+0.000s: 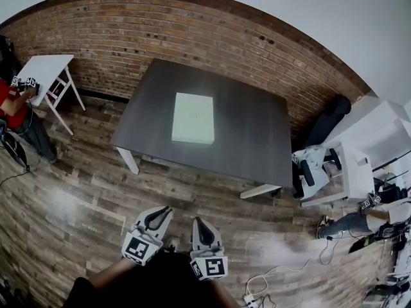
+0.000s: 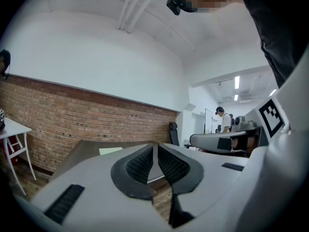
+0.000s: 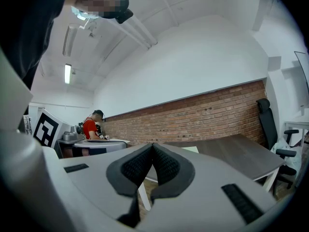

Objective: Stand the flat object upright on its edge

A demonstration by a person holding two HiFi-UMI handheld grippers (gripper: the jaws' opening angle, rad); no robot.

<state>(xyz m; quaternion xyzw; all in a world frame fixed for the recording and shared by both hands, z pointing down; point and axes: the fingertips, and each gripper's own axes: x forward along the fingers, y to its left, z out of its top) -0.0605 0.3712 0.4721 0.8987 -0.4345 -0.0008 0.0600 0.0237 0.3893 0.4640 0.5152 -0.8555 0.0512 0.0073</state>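
Short of the table (image 1: 250, 127), left gripper (image 1: 160, 214) and right gripper (image 1: 198, 224) sit closed, empty; tipped carelessly, the flat box (image 1: 192, 117) may skid.

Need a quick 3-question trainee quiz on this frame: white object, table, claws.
1. True or false: the flat white box lies flat on the dark table.
2. Pick one: the left claw and right claw are A) both shut and empty, B) both open, C) shut on the box.
3. Fill in: the wall behind the table is made of ____.

Key: 1 true; 2 A; 3 brick.
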